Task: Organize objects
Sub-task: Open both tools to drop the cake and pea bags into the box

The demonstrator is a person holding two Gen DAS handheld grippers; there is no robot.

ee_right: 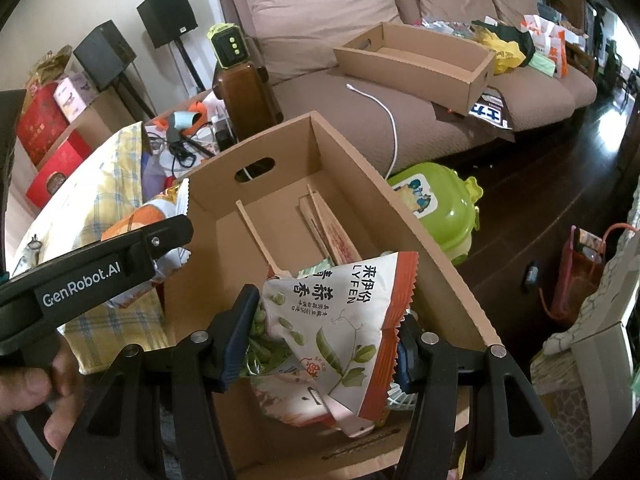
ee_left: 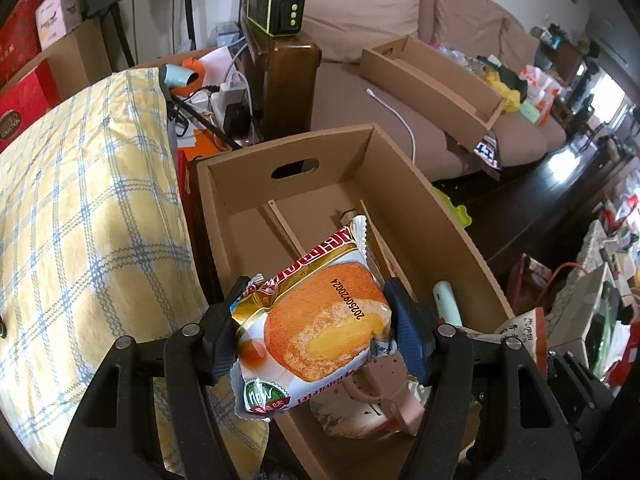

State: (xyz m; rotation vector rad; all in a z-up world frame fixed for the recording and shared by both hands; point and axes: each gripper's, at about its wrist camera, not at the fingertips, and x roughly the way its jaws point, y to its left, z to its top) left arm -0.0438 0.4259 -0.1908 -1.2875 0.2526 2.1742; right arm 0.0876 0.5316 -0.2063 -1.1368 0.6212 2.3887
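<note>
My left gripper is shut on an orange cake snack packet and holds it over the near end of an open cardboard box. My right gripper is shut on a white and orange green-pea snack bag above the same cardboard box. The left gripper with its packet also shows at the left of the right wrist view. In the box lie flat cardboard dividers, a pink item and a pale green object.
A yellow plaid pillow lies left of the box. A second, long cardboard box sits on the brown sofa behind. A green plastic container stands on the dark floor at right. Cables and chargers clutter the back.
</note>
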